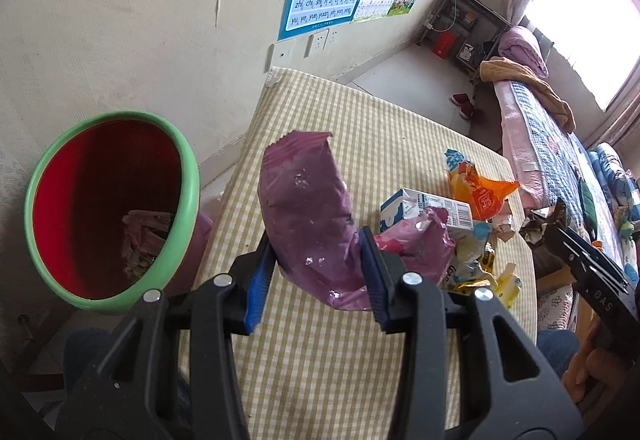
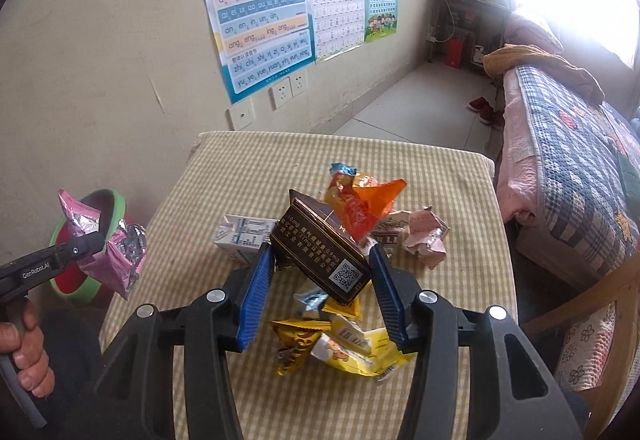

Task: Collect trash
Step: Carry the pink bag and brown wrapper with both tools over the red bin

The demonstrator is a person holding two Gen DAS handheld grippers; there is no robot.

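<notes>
The left gripper [image 1: 318, 272] pinches a crinkled purple foil wrapper [image 1: 308, 208] between its blue ribbed pads, held above the checked tablecloth [image 1: 320, 360] beside the green-rimmed red bin [image 1: 112, 208], which seems to hold some scraps. The right gripper [image 2: 322, 296] clamps a dark brown cigarette box [image 2: 320, 248], tilted, above the litter pile: one white carton [image 2: 240, 236], one orange wrapper [image 2: 364, 200], one crumpled pink paper [image 2: 424, 240] and several yellow wrappers [image 2: 340, 344].

The left gripper [image 1: 318, 272] is clamped on a purple wrapper [image 1: 308, 216]. The right gripper [image 2: 322, 290] pinches a dark brown cigarette box [image 2: 320, 254], raised.
</notes>
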